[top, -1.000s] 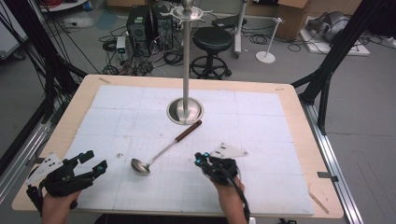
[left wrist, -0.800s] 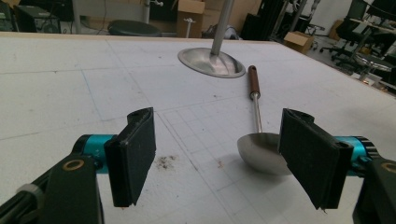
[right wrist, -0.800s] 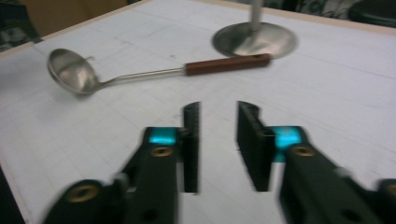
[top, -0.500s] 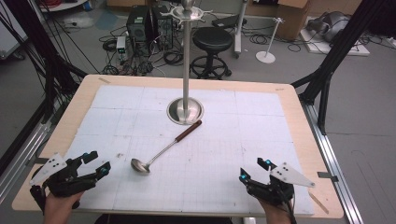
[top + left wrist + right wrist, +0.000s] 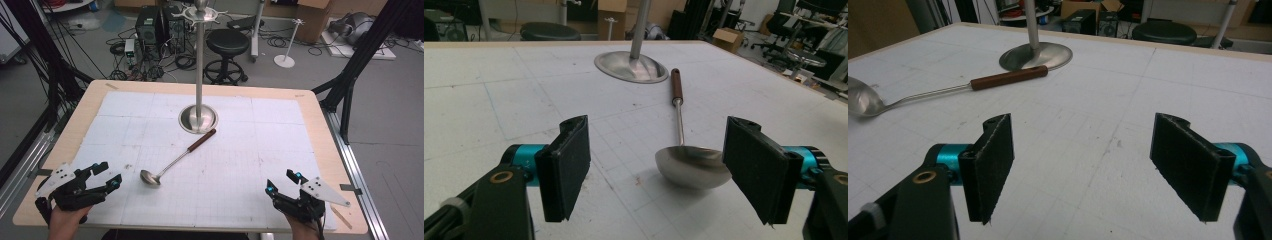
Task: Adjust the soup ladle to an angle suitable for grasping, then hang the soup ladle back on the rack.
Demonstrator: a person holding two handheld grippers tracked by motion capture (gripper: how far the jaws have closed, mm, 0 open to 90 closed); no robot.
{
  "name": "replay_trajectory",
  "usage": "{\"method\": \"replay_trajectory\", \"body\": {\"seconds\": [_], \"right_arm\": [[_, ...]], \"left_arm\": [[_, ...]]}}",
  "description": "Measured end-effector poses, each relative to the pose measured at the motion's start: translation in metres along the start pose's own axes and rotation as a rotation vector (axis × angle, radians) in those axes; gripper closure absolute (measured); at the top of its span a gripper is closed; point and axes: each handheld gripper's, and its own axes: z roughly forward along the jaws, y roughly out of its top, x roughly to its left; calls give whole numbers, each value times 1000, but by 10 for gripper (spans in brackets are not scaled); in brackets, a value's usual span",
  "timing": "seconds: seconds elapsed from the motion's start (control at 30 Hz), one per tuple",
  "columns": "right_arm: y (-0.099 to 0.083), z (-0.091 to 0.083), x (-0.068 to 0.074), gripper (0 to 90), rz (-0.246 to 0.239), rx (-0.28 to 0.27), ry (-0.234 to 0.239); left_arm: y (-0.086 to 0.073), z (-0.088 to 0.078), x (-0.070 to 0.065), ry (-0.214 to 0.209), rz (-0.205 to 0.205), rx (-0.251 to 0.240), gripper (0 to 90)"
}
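Note:
A steel ladle (image 5: 175,161) with a brown wooden handle lies on the white gridded mat (image 5: 260,150), its bowl toward the front left. My left gripper (image 5: 110,175) rests at the front left corner, open, with the ladle's bowl (image 5: 691,165) lying on the mat just beyond its pads (image 5: 566,165). My right gripper (image 5: 281,181) sits at the front right corner; its jaws have just been opening and stand open with nothing between them. From the right gripper view, the ladle (image 5: 1008,78) lies far off to the upper left.
A metal stand with a round base (image 5: 198,120) and a tall pole rises at the mat's middle back, and the ladle handle's tip lies at its rim. A black stool (image 5: 227,42) and cables lie beyond the table. Black frame struts (image 5: 345,85) flank both sides.
My right gripper moved from the middle of the front, near the ladle, to the front right corner, and its jaws went from shut to open. The left gripper and the ladle stayed put.

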Motion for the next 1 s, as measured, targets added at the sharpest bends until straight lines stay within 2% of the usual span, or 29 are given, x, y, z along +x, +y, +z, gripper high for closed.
{"method": "replay_trajectory", "body": {"seconds": [0.2, 0.27, 0.37, 0.47, 0.53, 0.63, 0.67, 0.7, 0.8, 0.9, 0.97, 1.0], "right_arm": [[0, 4, -3, 243, -10, 9, 7], [0, 5, -3, 243, 1, 7, 4], [0, 6, -3, 243, 3, 13, 7], [1, 7, -3, 243, 6, 9, 0], [1, 7, -3, 244, 2, 8, -2], [1, 6, -4, 244, 3, 10, -4], [0, 5, -6, 244, 6, 6, -6], [0, 5, -6, 244, 6, 6, -6], [-1, 5, -10, 244, 13, 5, -9], [0, 5, -10, 244, 13, 5, -16], [0, 4, -9, 244, 10, 6, -15], [0, 4, -9, 244, 10, 6, -15]], "left_arm": [[15, 14, 3, -46, -8, 54, 289], [27, 25, 4, -62, -3, 63, 288], [35, 33, 5, -54, -5, 72, 295], [49, 51, 5, -67, 0, 122, 308], [54, 59, 3, -74, 23, 156, 312], [58, 68, -1, -79, 43, 179, 320], [61, 79, -4, -82, 65, 209, 321], [61, 79, -4, -82, 65, 209, 321], [65, 97, -9, -93, 90, 258, 328], [64, 122, -16, -105, 129, 352, 340], [63, 132, -20, -117, 158, 395, 351], [63, 132, -20, -117, 158, 395, 360]]}}
